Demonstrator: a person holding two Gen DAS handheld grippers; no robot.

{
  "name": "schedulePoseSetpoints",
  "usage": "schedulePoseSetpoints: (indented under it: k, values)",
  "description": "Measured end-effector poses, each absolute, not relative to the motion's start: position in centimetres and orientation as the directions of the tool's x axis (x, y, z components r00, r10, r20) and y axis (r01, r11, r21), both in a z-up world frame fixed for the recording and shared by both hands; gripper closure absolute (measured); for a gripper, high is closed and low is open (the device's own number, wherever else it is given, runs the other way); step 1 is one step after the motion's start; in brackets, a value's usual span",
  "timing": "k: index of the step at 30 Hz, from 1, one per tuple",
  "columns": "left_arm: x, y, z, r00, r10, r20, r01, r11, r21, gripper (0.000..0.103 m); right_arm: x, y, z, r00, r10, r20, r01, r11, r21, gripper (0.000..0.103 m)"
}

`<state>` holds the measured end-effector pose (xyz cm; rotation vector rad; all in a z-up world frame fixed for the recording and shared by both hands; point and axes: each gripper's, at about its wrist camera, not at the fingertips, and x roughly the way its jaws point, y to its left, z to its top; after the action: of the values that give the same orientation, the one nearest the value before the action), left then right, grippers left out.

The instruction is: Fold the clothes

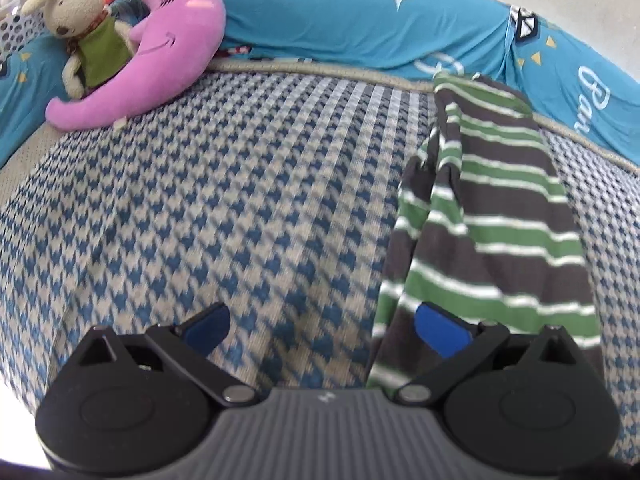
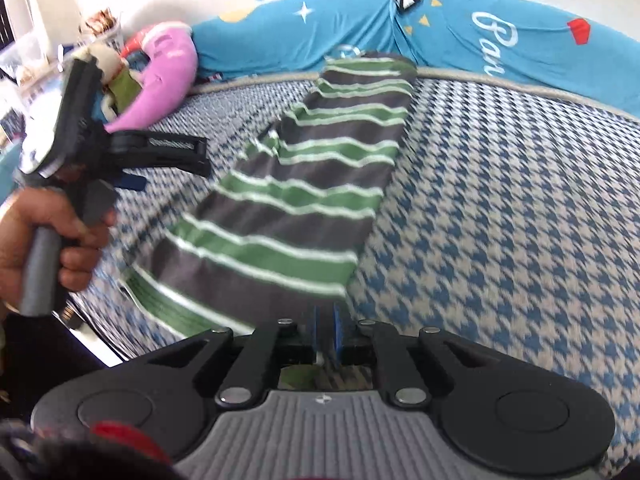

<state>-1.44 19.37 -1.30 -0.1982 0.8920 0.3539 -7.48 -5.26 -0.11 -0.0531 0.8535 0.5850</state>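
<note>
A grey garment with green and white stripes (image 1: 500, 216) lies folded into a long narrow strip on the blue houndstooth bed cover (image 1: 224, 200). It also shows in the right wrist view (image 2: 304, 184). My left gripper (image 1: 322, 330) is open and empty, above the cover at the garment's near left edge. It also shows in the right wrist view (image 2: 176, 168), held by a hand at the left. My right gripper (image 2: 325, 330) is shut on the garment's near end.
A purple moon plush (image 1: 160, 52) and a rabbit toy (image 1: 80, 28) lie at the back left of the bed. A blue cartoon-print padded bumper (image 1: 360, 16) runs along the far side, against the wall. A white perforated basket (image 1: 16, 28) stands at the far left.
</note>
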Motion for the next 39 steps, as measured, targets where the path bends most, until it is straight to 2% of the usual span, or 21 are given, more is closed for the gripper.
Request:
schedulePoseSetpoints:
  k: [2,8,15,18,23,33,37,39]
  values:
    - [-0.7,19.3,-0.9,0.594,0.209,-0.777,-0.371,0.928,-0.035,0.000,-6.7,-5.1,0.2,0.507,0.469,-0.723,-0.510,0.839,0.188,0.087]
    - [1.6,18.5,-0.5,0.620,0.185,-0.762,-0.329,0.943,-0.039,0.001,-4.2,-4.5,0.4,0.473,0.481,-0.738,-0.510,0.833,0.215,0.086]
    - [4.5,17.6,-0.2,0.655,0.134,-0.743,-0.224,0.974,-0.022,0.009,-1.0,-4.2,0.3,0.471,0.476,-0.742,-0.524,0.828,0.199,0.077]
    - [5.6,17.6,-0.1,0.667,0.107,-0.737,-0.185,0.983,-0.024,0.012,0.7,-4.3,0.2,0.482,0.477,-0.735,-0.521,0.830,0.198,0.076]
    - [7.5,18.1,-0.7,0.659,0.059,-0.749,-0.151,0.987,-0.055,0.025,3.4,-4.5,-0.1,0.505,0.470,-0.724,-0.501,0.843,0.198,0.075]
    - [10.4,18.1,-1.5,0.664,0.014,-0.748,-0.090,0.994,-0.061,0.039,7.6,-4.5,-0.8,0.522,0.476,-0.708,-0.481,0.850,0.216,0.075]
    - [11.4,17.7,-2.2,0.652,0.006,-0.758,-0.077,0.995,-0.059,0.050,9.2,-4.6,-1.1,0.522,0.479,-0.706,-0.466,0.853,0.234,0.075]
    - [11.8,17.6,-2.5,0.643,-0.001,-0.766,-0.079,0.995,-0.067,0.052,10.0,-4.7,-1.2,0.523,0.475,-0.707,-0.453,0.858,0.242,0.075]
